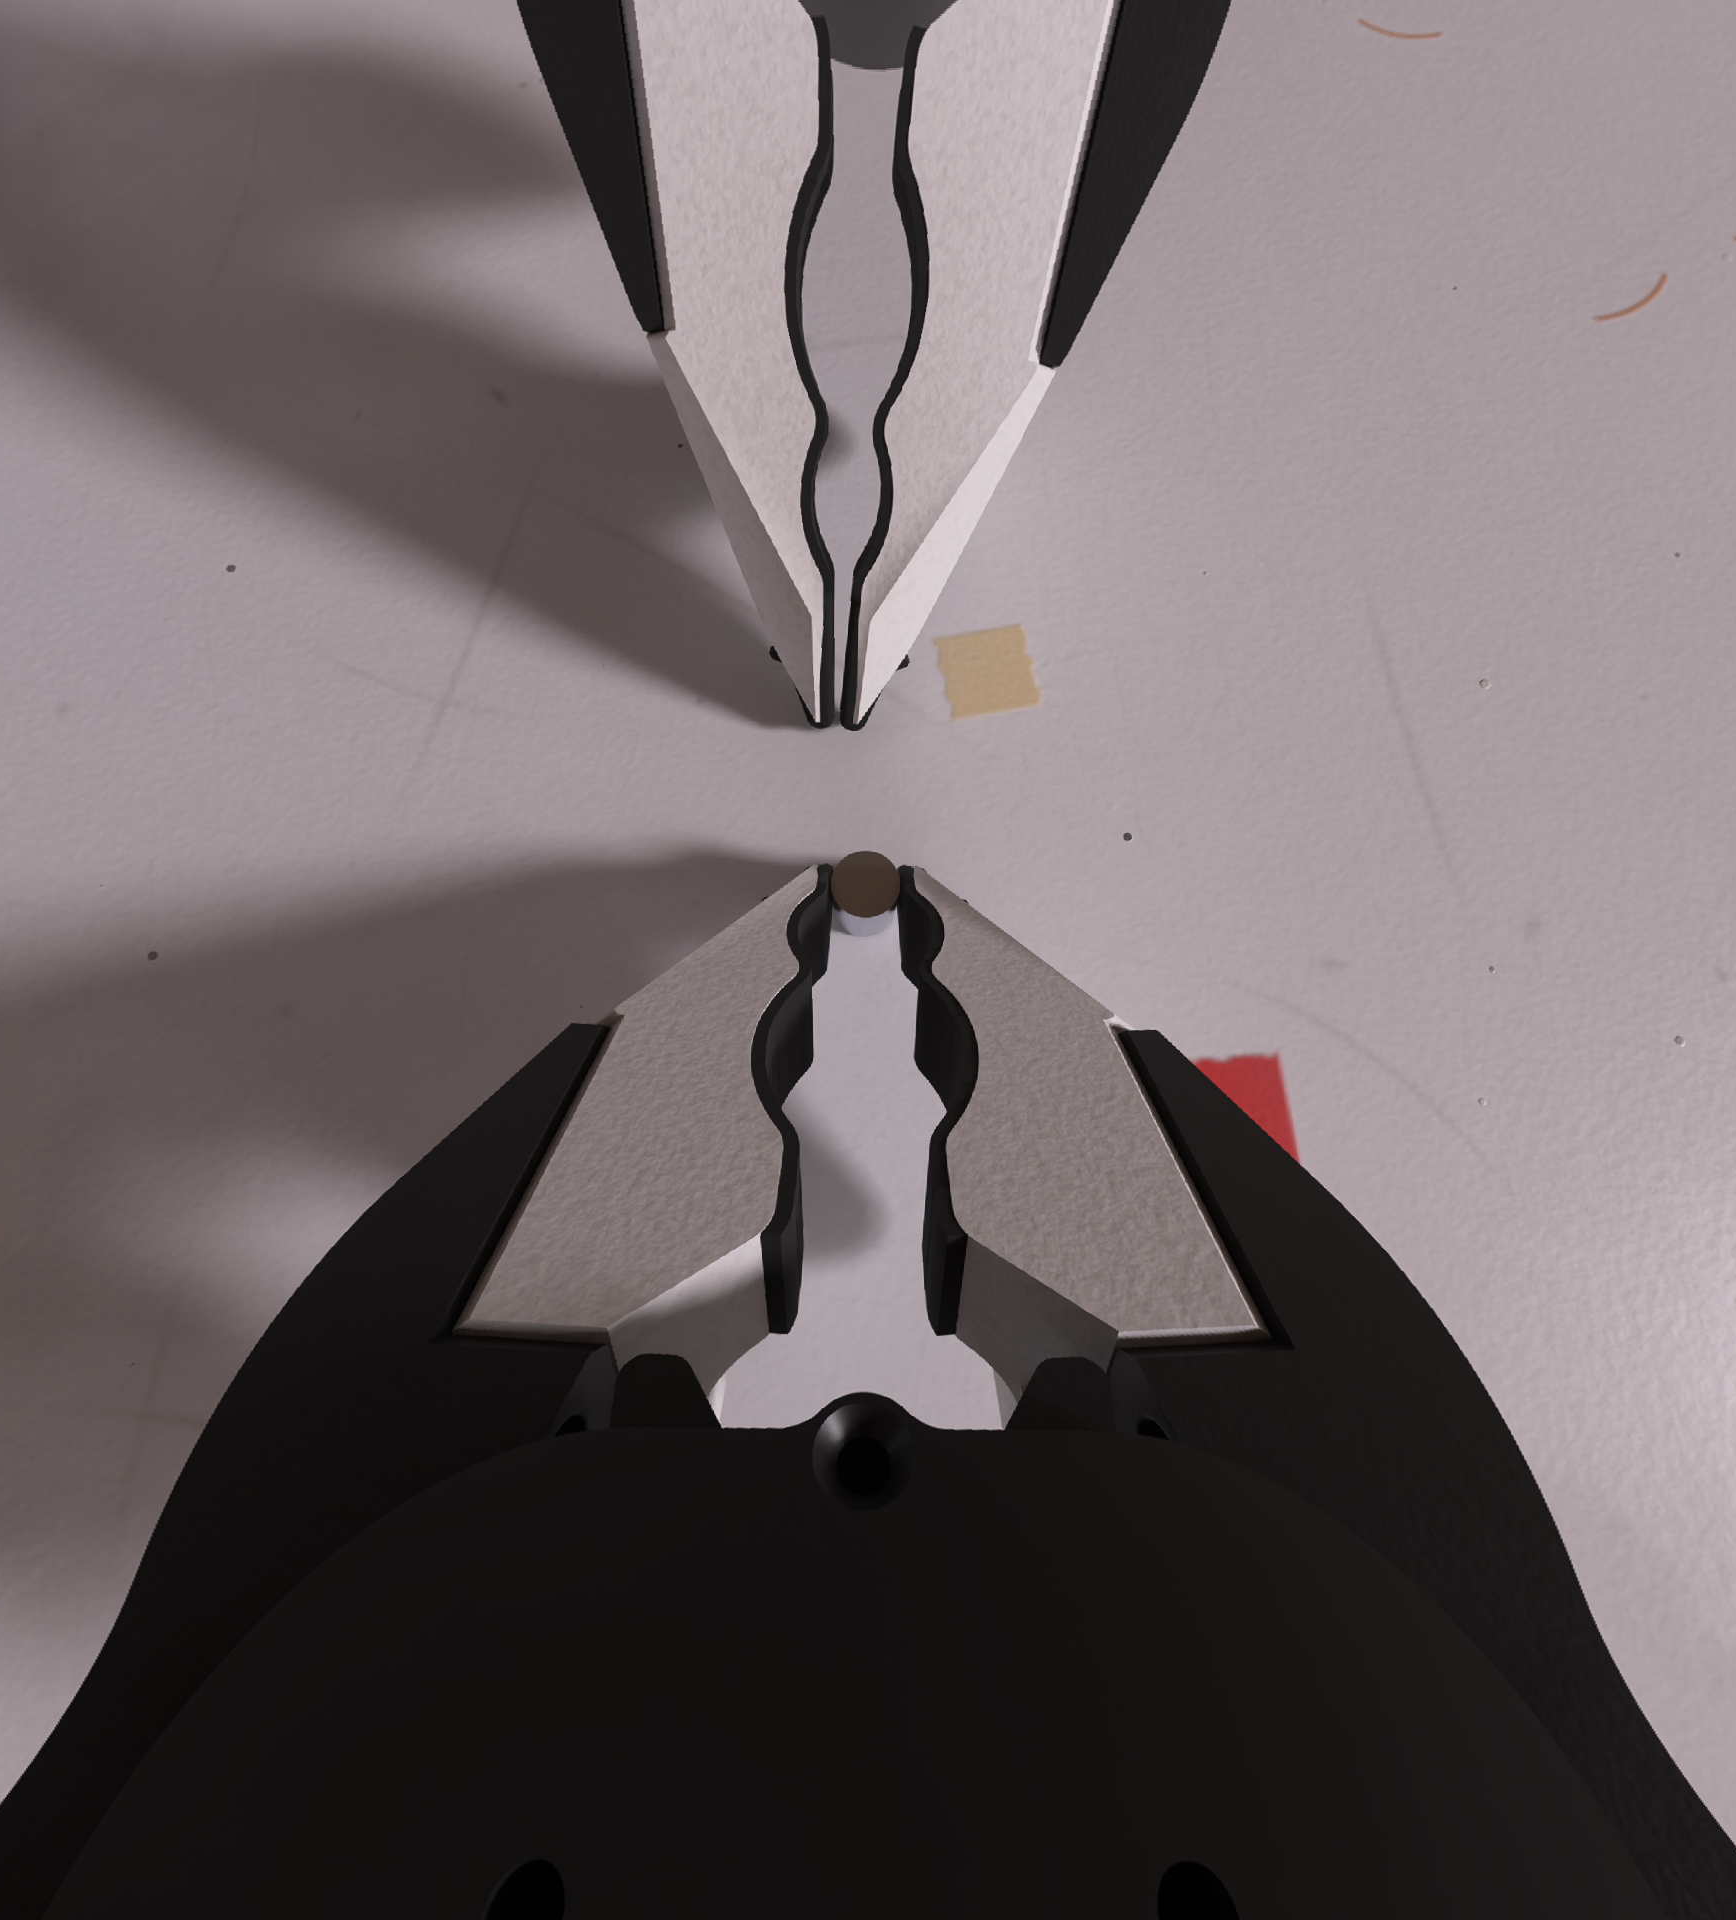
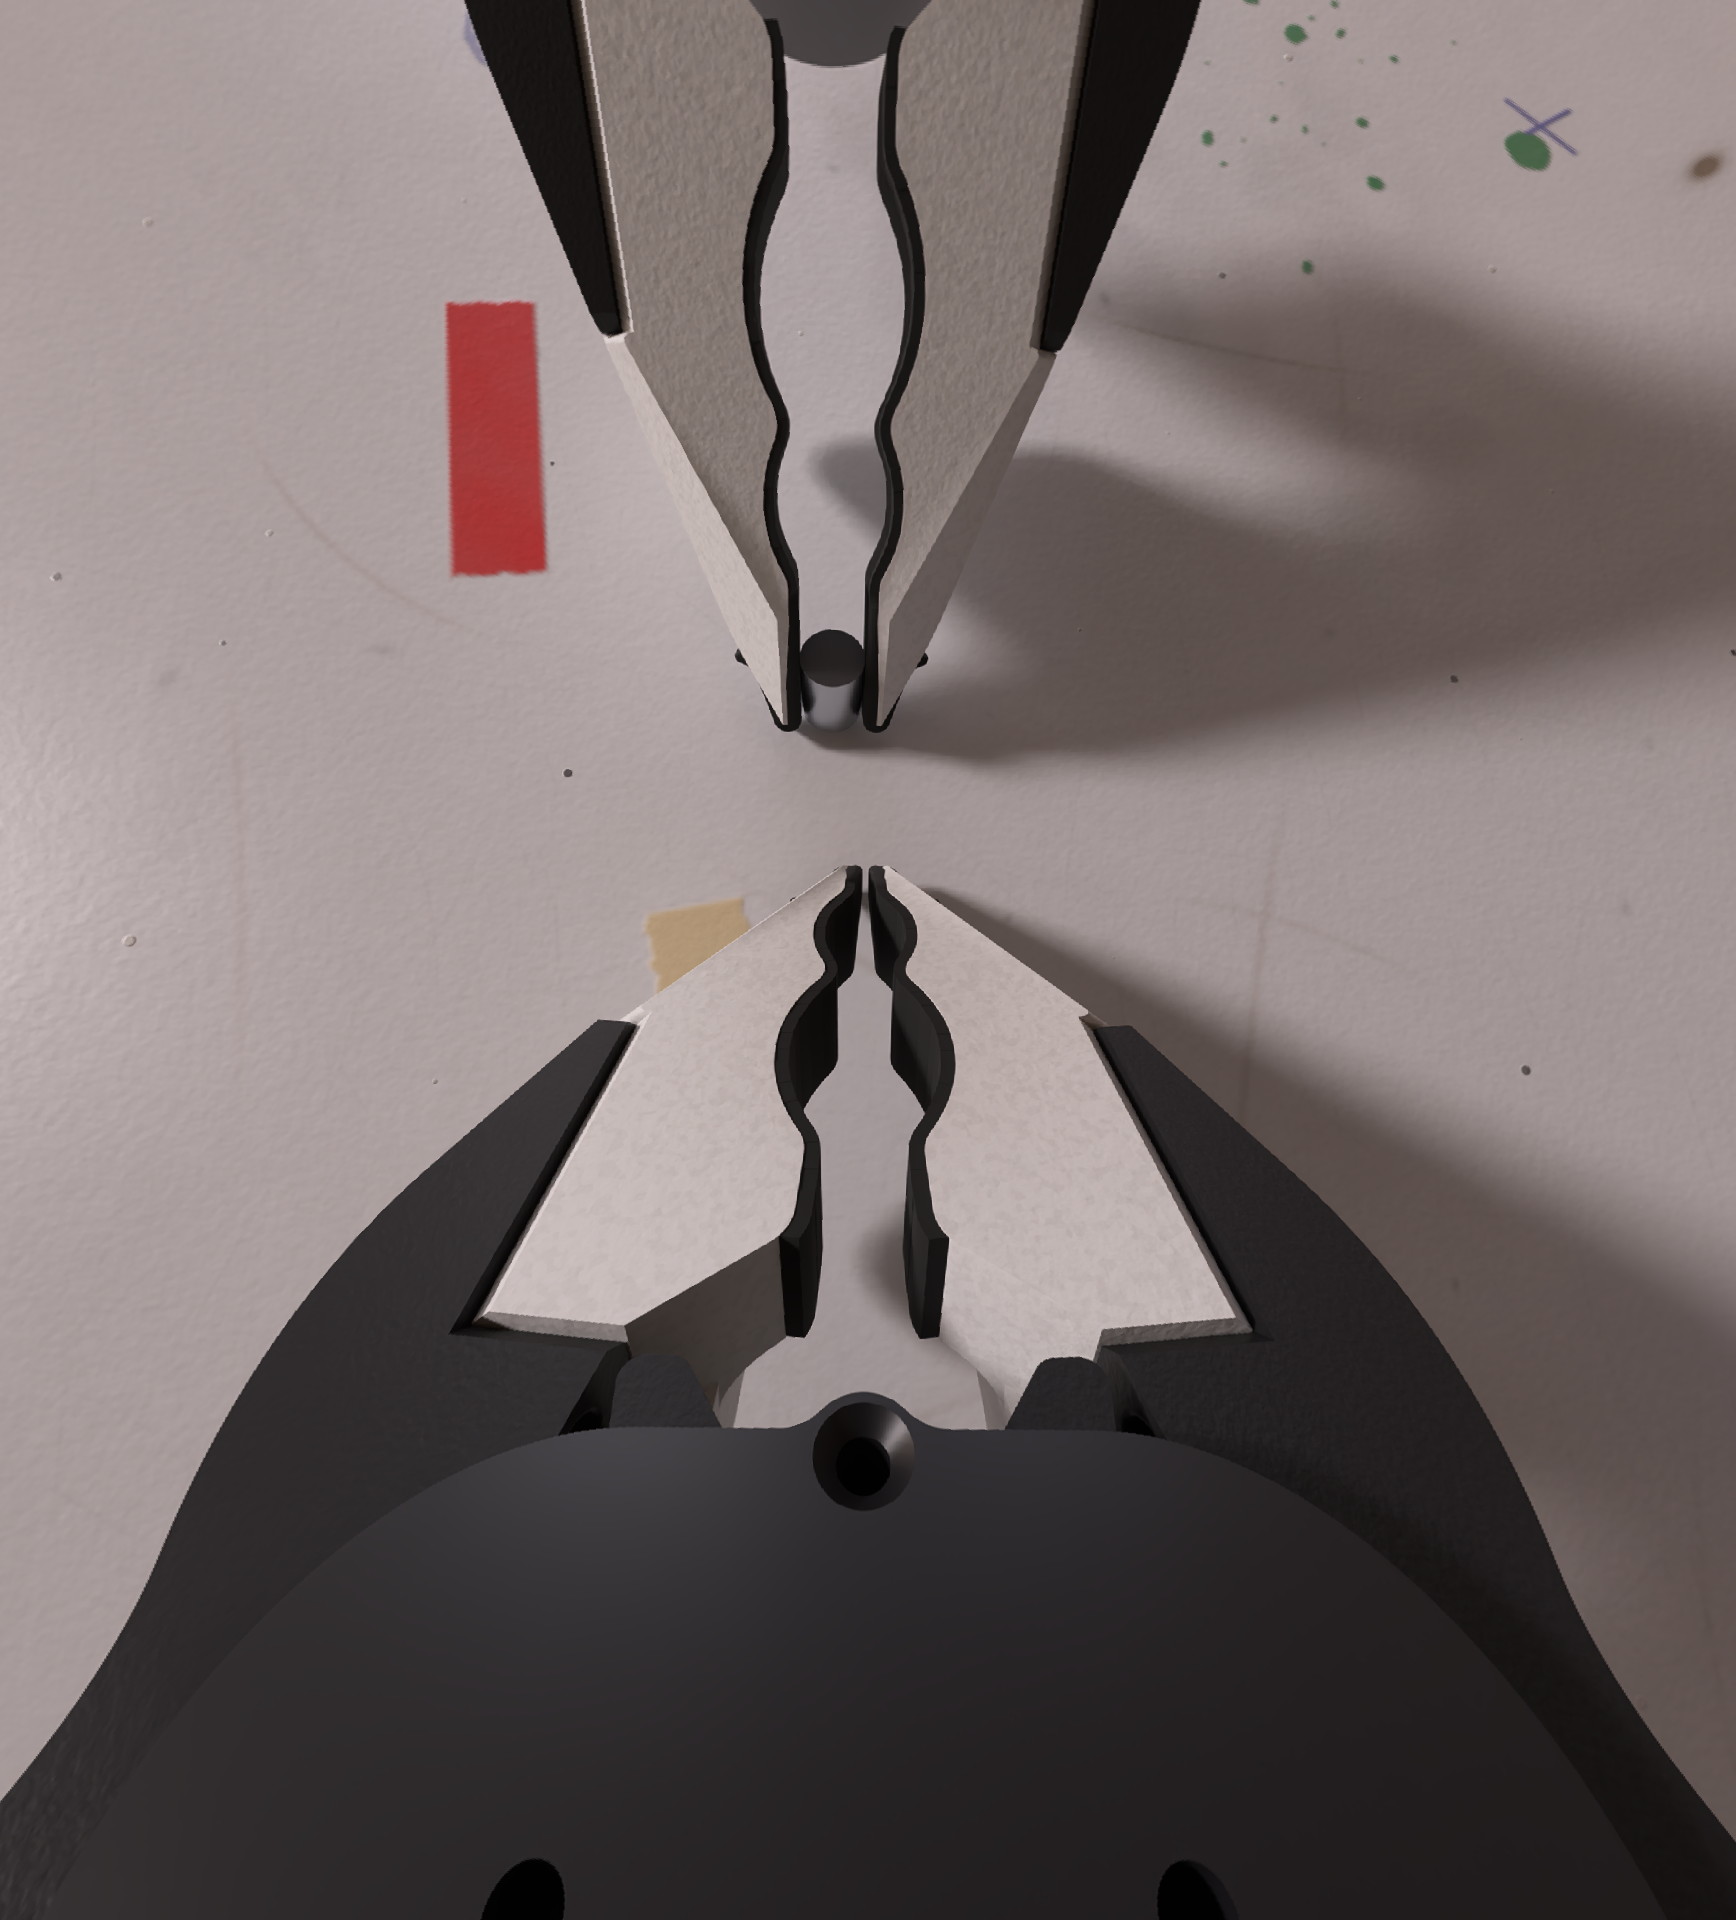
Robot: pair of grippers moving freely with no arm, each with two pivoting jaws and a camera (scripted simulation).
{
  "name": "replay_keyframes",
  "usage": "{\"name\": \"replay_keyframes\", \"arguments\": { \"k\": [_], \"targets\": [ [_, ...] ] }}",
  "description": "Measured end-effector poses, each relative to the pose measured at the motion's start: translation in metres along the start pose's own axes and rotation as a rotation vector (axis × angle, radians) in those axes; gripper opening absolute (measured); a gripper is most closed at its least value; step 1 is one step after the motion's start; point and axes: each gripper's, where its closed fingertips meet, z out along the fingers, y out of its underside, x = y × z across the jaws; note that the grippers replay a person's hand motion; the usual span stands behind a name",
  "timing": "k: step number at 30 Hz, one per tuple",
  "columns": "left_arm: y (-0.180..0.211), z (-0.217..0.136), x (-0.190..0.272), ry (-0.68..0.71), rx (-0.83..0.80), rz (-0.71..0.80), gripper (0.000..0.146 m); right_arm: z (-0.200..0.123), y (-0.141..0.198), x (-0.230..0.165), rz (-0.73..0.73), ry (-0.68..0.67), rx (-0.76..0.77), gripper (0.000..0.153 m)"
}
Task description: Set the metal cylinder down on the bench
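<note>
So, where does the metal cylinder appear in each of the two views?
Left wrist view: metal cylinder at centre, between the left gripper tips.
Right wrist view: above centre, in the far gripper.
Shared landmark: red tape on the bench.

No text, brand or number can be read anywhere. The one sign is a thin purple cross (image 2: 1541, 127) drawn on the tabletop (image 2: 220, 831), far right of the fingers (image 2: 848, 904), touching a green paint spot (image 2: 1527, 151).
</note>
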Motion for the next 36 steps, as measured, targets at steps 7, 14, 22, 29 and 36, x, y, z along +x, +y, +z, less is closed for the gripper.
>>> {"name": "replay_keyframes", "arguments": {
  "k": [7,14,22,29,36],
  "targets": [
    [-0.001,0.002,-0.002,0.018,0.011,-0.037,0.012,0.000,0.001,0.002,0.065,-0.015,0.000,0.003],
    [-0.001,0.001,-0.003,-0.012,0.012,-0.024,0.012,-0.006,0.005,0.006,0.114,-0.024,0.014,0.013],
    [-0.001,0.001,-0.004,-0.016,0.014,-0.033,0.012,-0.015,0.018,0.011,0.128,-0.013,-0.006,0.000],
    [-0.001,0.001,-0.004,-0.005,0.015,-0.046,0.012,-0.011,0.014,0.012,0.134,-0.033,-0.006,0.000],
    [-0.001,0.001,-0.004,-0.005,0.015,-0.050,0.012,-0.014,0.017,0.014,0.160,-0.042,-0.007,0.000]
  ]
}}
